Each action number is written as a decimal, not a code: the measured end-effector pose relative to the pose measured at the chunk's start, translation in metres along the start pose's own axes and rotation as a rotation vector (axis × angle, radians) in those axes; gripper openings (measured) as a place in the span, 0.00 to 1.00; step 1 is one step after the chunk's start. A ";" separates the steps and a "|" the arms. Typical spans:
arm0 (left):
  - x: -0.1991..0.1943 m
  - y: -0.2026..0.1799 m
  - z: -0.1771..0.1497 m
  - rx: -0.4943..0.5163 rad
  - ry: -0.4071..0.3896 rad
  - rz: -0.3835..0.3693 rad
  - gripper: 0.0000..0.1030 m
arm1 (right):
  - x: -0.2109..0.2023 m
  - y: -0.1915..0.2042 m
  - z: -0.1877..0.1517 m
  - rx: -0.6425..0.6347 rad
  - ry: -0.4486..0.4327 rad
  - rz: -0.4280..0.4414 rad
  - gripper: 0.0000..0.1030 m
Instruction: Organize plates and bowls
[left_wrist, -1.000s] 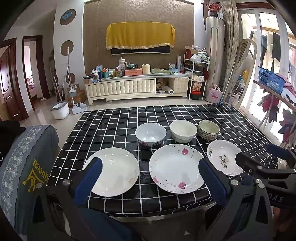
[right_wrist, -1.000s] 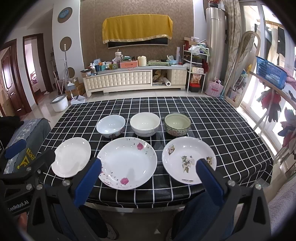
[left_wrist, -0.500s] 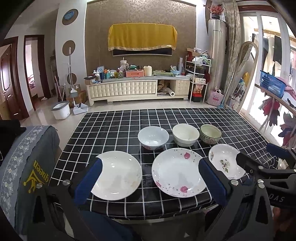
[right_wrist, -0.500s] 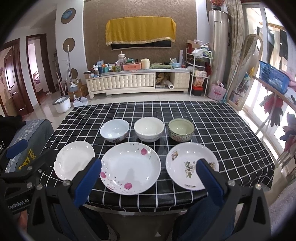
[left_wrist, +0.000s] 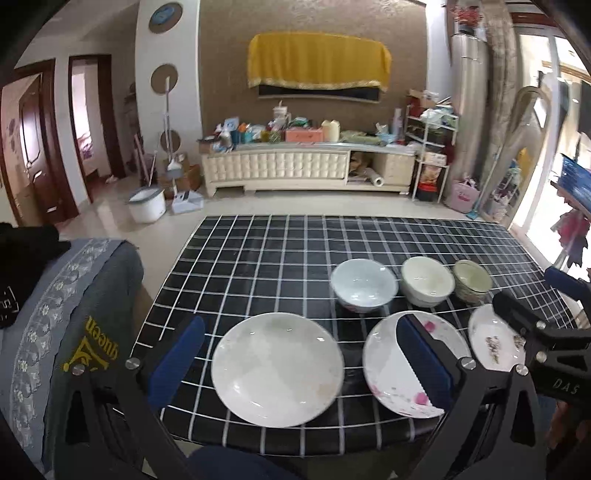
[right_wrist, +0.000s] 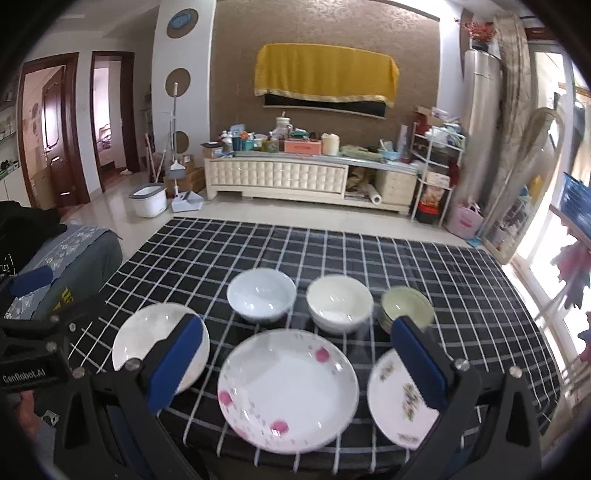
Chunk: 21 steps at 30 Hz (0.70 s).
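Left wrist view, left to right. Left gripper (left_wrist: 299, 363) spread wide, blue pads empty, framing the plain white plate (left_wrist: 277, 368) at lower centre on the black checked table (left_wrist: 258, 251). Its right pad (left_wrist: 424, 363) covers the middle of the pink-flowered plate (left_wrist: 388, 373). Behind: pale blue bowl (left_wrist: 364, 285), cream bowl (left_wrist: 427, 281), green-rimmed bowl (left_wrist: 472, 281), its patterned side blurred. Leaf-print plate (left_wrist: 493, 341) partly hidden by the right tool's black frame at the frame's right edge.

Right wrist view. Right gripper (right_wrist: 295, 365) wide apart, gripping nothing, straddling the pink-flowered plate (right_wrist: 288, 389). Left pad (right_wrist: 175, 363) overlaps the plain plate; right pad cuts the leaf-print plate. Motion blur softens all rims.
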<state>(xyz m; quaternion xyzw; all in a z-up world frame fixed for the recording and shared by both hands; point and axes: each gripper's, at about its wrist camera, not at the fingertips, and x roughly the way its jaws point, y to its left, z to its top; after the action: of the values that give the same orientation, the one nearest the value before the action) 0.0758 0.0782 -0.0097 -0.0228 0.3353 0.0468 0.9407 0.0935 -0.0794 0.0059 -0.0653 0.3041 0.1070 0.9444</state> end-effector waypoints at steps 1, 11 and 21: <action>0.005 0.004 0.001 -0.005 0.013 0.006 1.00 | 0.007 0.003 0.003 0.002 0.004 0.020 1.00; 0.074 0.060 -0.011 -0.111 0.173 0.072 1.00 | 0.101 0.050 0.008 -0.052 0.215 0.193 1.00; 0.132 0.090 -0.051 -0.193 0.391 0.078 0.66 | 0.164 0.085 -0.021 -0.108 0.410 0.283 0.81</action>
<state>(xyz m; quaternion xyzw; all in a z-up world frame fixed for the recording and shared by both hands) 0.1362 0.1731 -0.1332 -0.1081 0.5060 0.1097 0.8487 0.1906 0.0257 -0.1123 -0.0928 0.4894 0.2386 0.8336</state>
